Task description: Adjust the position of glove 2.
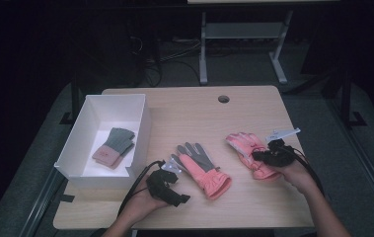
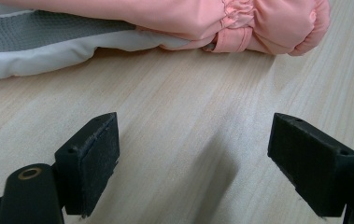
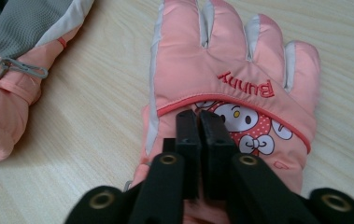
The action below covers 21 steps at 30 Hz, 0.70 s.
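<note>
A pink glove with a "Bunny" cartoon print lies back up at the table's right. My right gripper rests over its wrist end; the jaws are pressed together, tips on the fabric, and I cannot tell whether any cloth is pinched. Its mate lies palm up in the middle, grey palm and pink cuff, also seen at the left in the right gripper view. My left gripper sits on the table just left of that glove, open, with bare wood between its pads.
A white open box stands at the table's left with a folded grey and pink glove inside. A round cable hole sits near the far edge. Bare wood stretches behind the gloves. Table legs stand on the dark floor beyond.
</note>
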### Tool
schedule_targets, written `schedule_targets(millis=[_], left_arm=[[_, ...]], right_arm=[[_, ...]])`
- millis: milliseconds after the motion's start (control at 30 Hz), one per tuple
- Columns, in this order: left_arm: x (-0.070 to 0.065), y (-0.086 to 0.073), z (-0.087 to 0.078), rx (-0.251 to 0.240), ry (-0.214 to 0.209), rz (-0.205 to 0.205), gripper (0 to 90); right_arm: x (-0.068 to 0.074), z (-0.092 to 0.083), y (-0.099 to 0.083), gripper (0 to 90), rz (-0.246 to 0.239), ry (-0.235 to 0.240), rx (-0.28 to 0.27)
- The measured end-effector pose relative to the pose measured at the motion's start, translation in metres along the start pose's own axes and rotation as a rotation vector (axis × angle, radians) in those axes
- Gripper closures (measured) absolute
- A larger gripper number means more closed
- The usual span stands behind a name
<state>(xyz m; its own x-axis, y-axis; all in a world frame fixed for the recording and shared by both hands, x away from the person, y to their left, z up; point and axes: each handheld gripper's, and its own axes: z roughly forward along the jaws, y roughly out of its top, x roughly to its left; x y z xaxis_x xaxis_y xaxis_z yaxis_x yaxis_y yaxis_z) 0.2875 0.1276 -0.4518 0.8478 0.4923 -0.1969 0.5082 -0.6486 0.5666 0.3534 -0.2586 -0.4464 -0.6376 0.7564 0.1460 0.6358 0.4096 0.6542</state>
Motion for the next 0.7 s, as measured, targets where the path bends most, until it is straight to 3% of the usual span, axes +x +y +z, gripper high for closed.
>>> schedule_targets(millis=[367,700], left_arm=[[0.001,0.000,-0.001,-0.007,0.000,-0.004,16.3],[0.001,0.000,-0.002,-0.011,0.006,0.000,16.3]], right_arm=[[0.002,-0.013,0.003,90.0,0.001,-0.005,-0.056],[0.021,-0.027,0.019,90.0,-0.033,0.020,-0.130]])
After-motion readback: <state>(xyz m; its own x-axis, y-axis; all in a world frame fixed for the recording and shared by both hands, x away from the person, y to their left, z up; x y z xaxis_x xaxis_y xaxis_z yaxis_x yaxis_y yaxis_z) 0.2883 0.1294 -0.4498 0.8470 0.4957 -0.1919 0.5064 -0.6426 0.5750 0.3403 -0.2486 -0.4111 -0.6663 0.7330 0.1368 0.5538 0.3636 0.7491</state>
